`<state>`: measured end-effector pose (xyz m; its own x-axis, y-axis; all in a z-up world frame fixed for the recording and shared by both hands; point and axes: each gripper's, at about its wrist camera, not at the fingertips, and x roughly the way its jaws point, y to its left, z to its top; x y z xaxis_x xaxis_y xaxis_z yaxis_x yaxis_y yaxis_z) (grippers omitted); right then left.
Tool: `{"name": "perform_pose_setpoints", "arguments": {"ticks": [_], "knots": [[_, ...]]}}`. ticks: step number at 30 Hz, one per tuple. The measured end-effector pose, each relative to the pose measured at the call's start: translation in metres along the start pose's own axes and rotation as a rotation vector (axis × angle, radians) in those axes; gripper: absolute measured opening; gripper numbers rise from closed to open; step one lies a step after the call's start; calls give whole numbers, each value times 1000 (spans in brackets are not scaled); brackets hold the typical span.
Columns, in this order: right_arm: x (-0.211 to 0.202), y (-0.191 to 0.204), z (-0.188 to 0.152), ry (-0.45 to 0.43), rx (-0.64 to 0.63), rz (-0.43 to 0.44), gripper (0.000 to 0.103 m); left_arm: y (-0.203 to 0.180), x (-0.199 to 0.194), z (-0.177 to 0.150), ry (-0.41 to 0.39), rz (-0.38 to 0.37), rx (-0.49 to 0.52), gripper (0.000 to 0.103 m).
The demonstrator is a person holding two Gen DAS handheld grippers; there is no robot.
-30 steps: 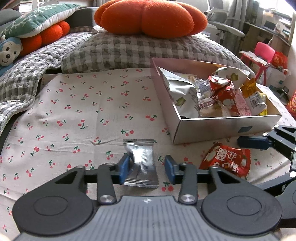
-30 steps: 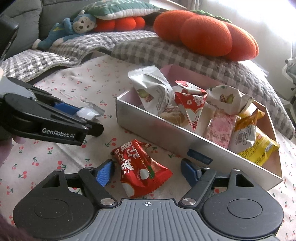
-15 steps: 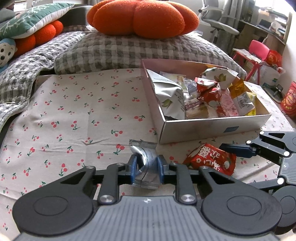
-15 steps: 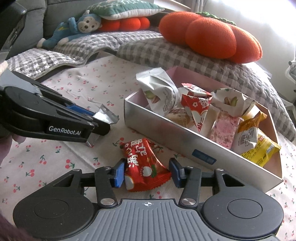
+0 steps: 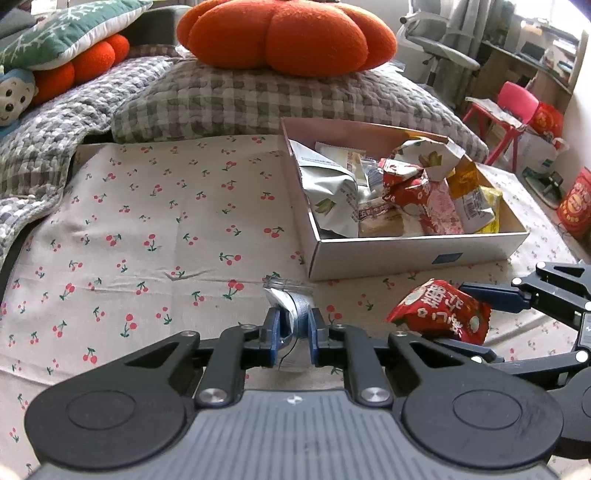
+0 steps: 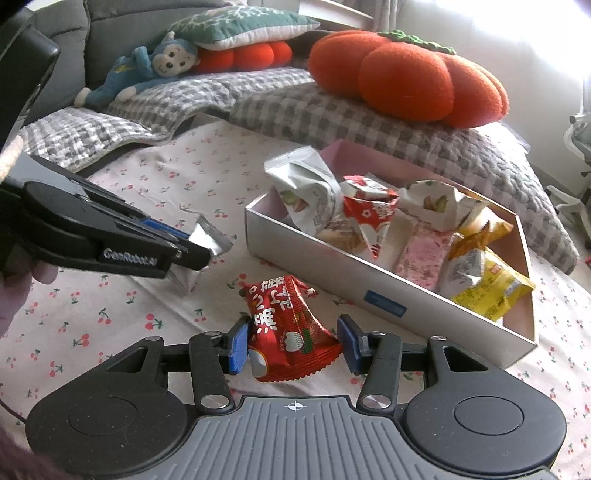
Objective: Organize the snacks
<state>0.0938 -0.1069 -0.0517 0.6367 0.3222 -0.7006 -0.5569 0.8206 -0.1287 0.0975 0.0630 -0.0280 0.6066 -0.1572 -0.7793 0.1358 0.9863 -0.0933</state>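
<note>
My left gripper (image 5: pixel 294 334) is shut on a crumpled silver snack packet (image 5: pixel 295 306), which sticks out forward over the cherry-print cloth (image 5: pixel 147 229). In the right wrist view the same packet (image 6: pixel 212 240) shows at that gripper's tip. My right gripper (image 6: pixel 293 341) is shut on a red snack packet (image 6: pixel 288 325) with white lettering, held just above the cloth. Both grippers sit close in front of an open white box (image 5: pixel 406 254) that holds several snack packets. The red packet (image 5: pixel 439 314) lies to the right of my left gripper, below the box's front wall (image 6: pixel 332 269).
An orange pumpkin cushion (image 5: pixel 284 33) rests on a grey checked pillow (image 5: pixel 258 99) behind the box. A blue monkey plush (image 6: pixel 147 70) and more cushions lie at the far left. A red chair (image 5: pixel 513 99) and an office chair stand beyond the bed's right side.
Both grippers closed: the left on the silver packet, squeezing it narrow, the right on the red packet. The red packet has since risen a little off the cloth.
</note>
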Motion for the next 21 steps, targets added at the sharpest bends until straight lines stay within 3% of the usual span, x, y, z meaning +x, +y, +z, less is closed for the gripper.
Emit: {"name": "perform_pose_setpoints", "arguments": {"ticks": [5,10,17,20,21], "knots": [[-6,-7,-2,3,10,-15,48,-2,-3,1,2,-15,-22,13],[-12,-15,-1,-1,38,-20,48,-5,-8,4,-10,-28,-34,2],[-20,-25,1,-14,81,-24,48,-5,-6,4,5,-24,-44,2],[-19,-28,1,-9,95,-24,48,-5,-3,2,-4,-3,-34,16],[-19,-28,0,-5,98,-24,48,-6,-2,1,-10,12,-23,29]]}}
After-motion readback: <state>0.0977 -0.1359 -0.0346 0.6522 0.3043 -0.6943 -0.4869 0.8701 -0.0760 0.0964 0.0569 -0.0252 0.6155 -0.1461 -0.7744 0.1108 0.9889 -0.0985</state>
